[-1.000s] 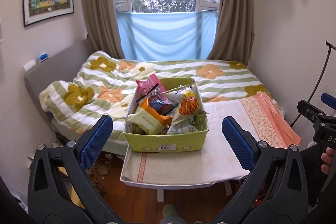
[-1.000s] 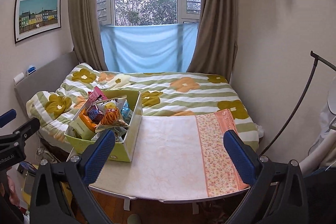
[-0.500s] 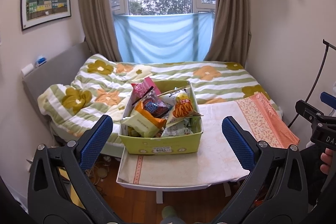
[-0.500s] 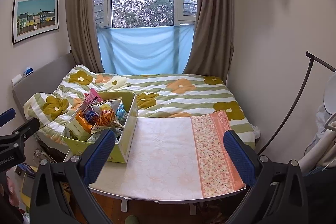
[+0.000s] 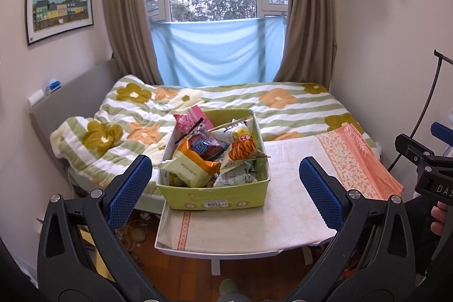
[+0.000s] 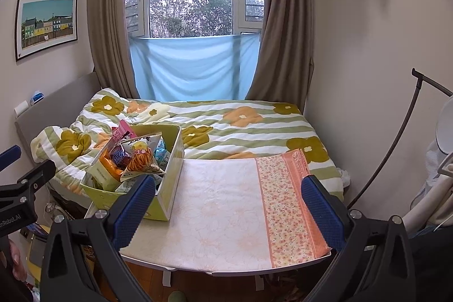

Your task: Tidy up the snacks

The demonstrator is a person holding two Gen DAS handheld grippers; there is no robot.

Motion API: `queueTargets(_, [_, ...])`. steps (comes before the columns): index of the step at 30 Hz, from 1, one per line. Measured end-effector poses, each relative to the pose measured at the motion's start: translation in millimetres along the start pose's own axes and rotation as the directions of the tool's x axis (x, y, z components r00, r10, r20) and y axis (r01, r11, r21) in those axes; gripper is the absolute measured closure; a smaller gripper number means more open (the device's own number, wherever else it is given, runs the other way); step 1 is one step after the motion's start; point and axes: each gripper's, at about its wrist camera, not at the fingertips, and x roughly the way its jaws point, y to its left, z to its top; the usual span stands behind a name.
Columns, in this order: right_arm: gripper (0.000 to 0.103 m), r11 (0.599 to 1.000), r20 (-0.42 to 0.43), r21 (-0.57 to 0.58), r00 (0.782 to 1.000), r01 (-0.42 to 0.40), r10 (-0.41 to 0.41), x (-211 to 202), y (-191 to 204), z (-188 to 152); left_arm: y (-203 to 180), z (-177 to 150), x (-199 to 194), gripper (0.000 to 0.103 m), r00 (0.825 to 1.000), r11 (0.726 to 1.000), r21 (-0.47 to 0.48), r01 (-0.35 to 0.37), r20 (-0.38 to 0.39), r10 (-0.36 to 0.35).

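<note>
A green cardboard box (image 5: 215,196) heaped with snack packets (image 5: 209,157) sits at the table's (image 5: 286,220) near-left corner. Left gripper (image 5: 226,183) and right gripper (image 6: 226,203) hover, jaws apart, holding nothing. Approach packets from above, pinching a loose edge.

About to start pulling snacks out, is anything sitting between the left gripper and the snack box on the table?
Nothing visible does. The left gripper is open and faces the green snack box across bare tablecloth. The snack packets stand piled above the box's rim, uncovered from above.
</note>
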Motion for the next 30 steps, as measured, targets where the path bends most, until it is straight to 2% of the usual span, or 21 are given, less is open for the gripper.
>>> queueTargets(20, [0.001, 1.0, -0.01, 0.005, 1.0, 0.007, -0.007, 2.0, -0.3, -0.5, 4.0, 0.1, 5.3, 0.0, 1.0, 1.0, -0.014, 0.022, -0.02, -0.022])
queueTargets(30, [0.001, 1.0, -0.017, 0.005, 1.0, 0.011, -0.011, 2.8, -1.4, -3.0, 6.5, -3.3, 5.5, 0.0, 1.0, 1.0, 0.001, -0.003, -0.013, 0.003])
